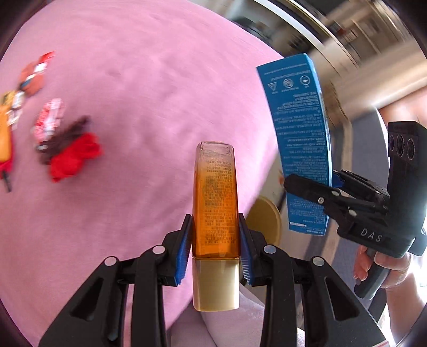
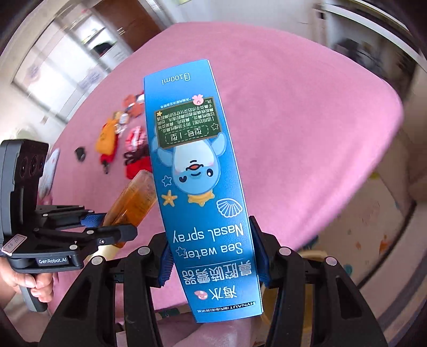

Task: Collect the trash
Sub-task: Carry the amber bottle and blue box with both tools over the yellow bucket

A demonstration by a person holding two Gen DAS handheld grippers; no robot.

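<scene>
Fingers [image 1: 241, 256] clamp amber bottle [image 1: 215, 202]; others [image 2: 166, 263] blue box [image 2: 202, 186]

Blue box [image 2: 202, 186] reads "Sea water Nasal spray", "100ml"; left tongs [image 2: 117, 227] "GenRobot.AI".

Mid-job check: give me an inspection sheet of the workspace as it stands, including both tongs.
Surface: pink bedspread, lightly wrinkled.
Job's things: amber bottle, cap toward the camera; blue nasal spray box, print upside down.
Clutter: pile of wrappers and red items on the far side of the bed, blurred; small black object beside it.
Tongs: left tongs shut on the bottle; right tongs shut on the box.
Cables: nothing seen.
Surroundings: window and dark cabinet behind the bed; floor mat beside it.
</scene>
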